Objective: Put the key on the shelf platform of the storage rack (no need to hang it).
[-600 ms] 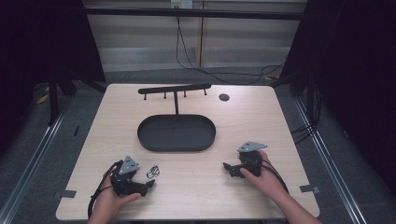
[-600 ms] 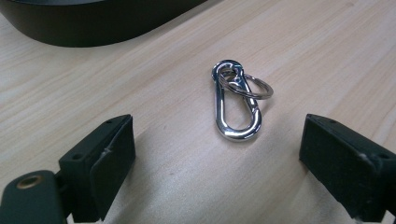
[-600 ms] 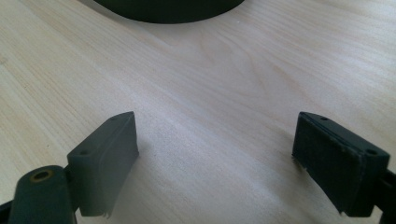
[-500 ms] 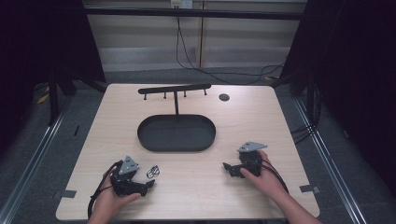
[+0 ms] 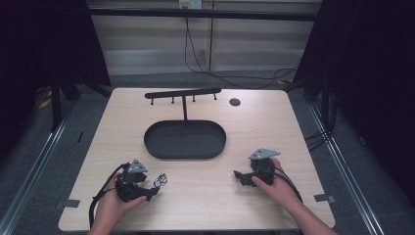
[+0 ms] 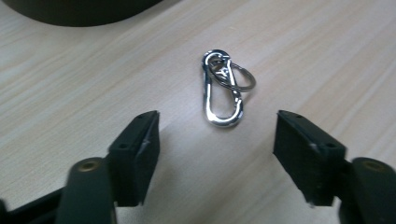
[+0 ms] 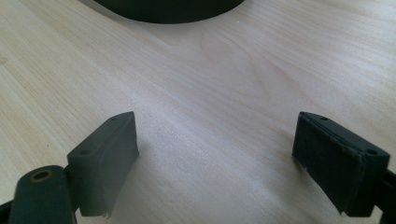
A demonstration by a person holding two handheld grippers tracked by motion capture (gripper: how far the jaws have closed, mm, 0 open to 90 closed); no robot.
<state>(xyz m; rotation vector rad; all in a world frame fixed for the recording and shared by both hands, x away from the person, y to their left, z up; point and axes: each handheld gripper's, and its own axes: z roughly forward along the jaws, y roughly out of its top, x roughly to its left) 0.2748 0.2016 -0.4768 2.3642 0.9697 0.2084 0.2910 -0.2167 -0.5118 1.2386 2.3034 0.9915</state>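
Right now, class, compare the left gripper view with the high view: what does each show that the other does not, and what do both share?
The left gripper view alone shows detail: the silver carabiner clip has a key ring looped through it, lying ahead of the open left gripper untouched.

The high view alone shows the rack with pegs, the right gripper and both hands.

Both show the clip, the black oval tray and the wooden table.
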